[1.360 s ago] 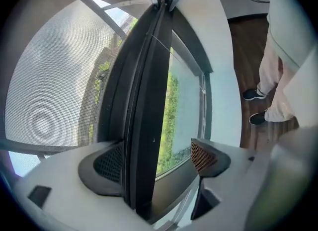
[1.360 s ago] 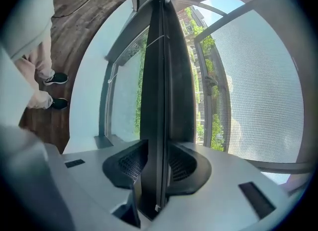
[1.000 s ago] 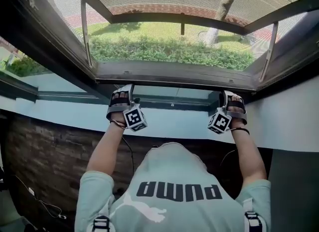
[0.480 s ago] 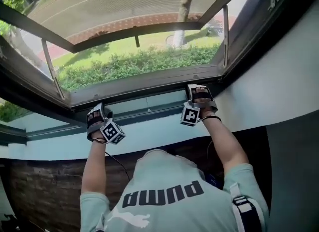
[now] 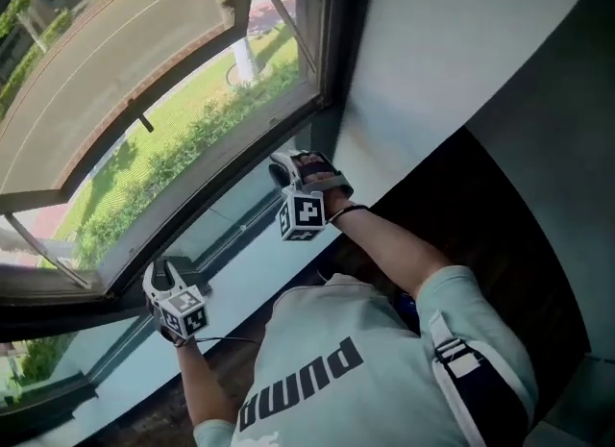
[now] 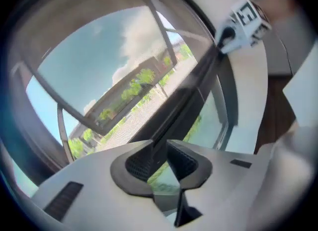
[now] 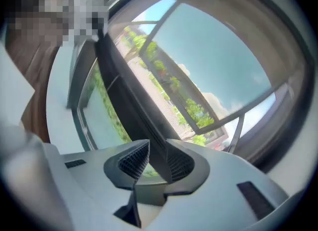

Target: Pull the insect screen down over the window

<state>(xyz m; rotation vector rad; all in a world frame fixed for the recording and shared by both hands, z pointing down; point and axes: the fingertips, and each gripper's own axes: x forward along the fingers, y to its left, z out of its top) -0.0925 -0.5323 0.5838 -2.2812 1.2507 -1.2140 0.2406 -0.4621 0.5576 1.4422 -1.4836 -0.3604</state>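
The insect screen's grey mesh (image 5: 86,70) covers the window at upper left. Its dark bottom bar (image 5: 231,171) runs slantwise just above the sill. My left gripper (image 5: 161,277) is at the bar's lower left end. In the left gripper view the bar (image 6: 194,96) runs into the left gripper (image 6: 159,158); the jaws are closing and the pad tips pinch the bar's edge. My right gripper (image 5: 288,168) is at the bar's upper right end. There the bar (image 7: 124,96) lies between the right gripper's (image 7: 156,163) opening jaws, against one pad with a gap at the other.
A white sill (image 5: 259,253) runs below the bar, with a fixed glass pane (image 5: 221,229) between them. A white wall (image 5: 432,61) rises at the right and a dark wall (image 5: 500,243) lies beneath it. The person's light-green shirt (image 5: 356,368) fills the bottom.
The head view has swung and tilted, so the window now lies at the left. Both grippers stay at the bottom bar, with the left one now much lower in the view than the right.
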